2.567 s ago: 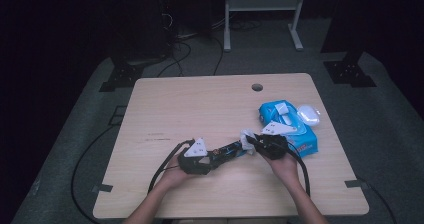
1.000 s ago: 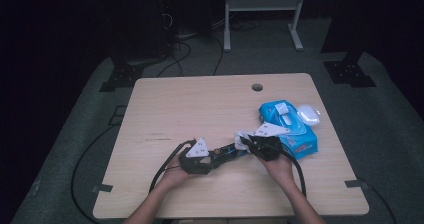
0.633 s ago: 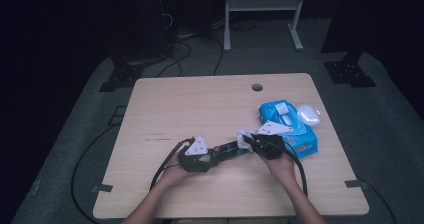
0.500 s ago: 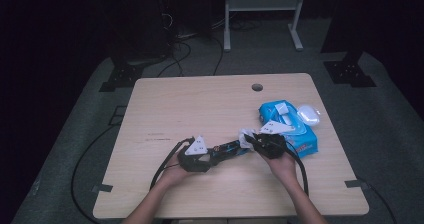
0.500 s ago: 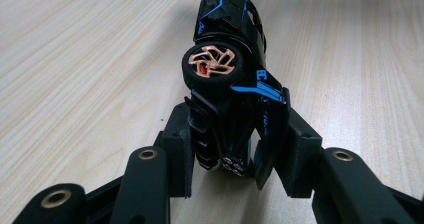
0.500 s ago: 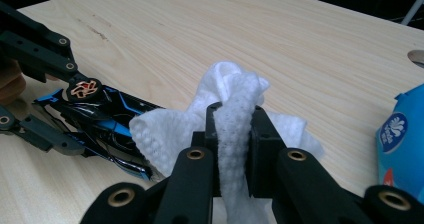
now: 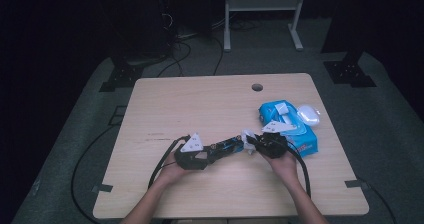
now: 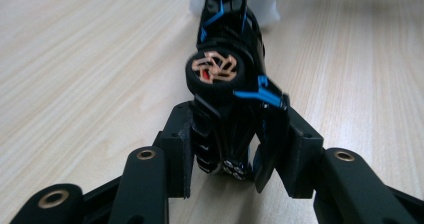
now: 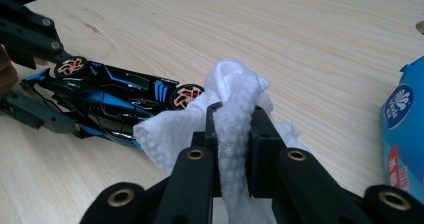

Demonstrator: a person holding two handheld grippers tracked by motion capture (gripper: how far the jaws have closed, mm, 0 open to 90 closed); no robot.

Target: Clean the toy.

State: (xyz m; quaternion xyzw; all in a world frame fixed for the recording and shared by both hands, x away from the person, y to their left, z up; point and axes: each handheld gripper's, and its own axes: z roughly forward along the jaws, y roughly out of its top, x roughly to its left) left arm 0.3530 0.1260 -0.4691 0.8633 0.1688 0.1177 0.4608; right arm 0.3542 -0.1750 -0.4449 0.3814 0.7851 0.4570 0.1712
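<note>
Toy car [image 7: 227, 147], black with blue stripes, is lying on its side near the lower middle of the high view, stretched between my two hands on the worktop [image 7: 200, 104]. My left claw [image 8: 235, 156] is clamping its rear end; in the left gripper view the car's tail sits wedged between the two black pads, one orange-spoked wheel facing up. Those jaws have just been easing apart a little, yet the pads are still pressing the body on both sides. My right claw [image 9: 235, 149] is pinched together on a bunched white wipe [image 9: 232, 114], which is rising out of the jaws and touching the front wheel at the car's nose, near the middle of the right gripper view.

I am judging the cleaning as under way, not finished: the wipe is meeting only the nose end, and the long flank toward the left of that view is looking untouched. Whether any dirt is coming off I cannot tell.

At the right of the high view, a blue pack of wipes [image 7: 292, 131] is lying flat with its white flap lifted, so it is standing open. How many wipes are remaining inside I cannot tell. A small white oval case [image 7: 308, 115] is resting just beside its far corner, closed.
</note>
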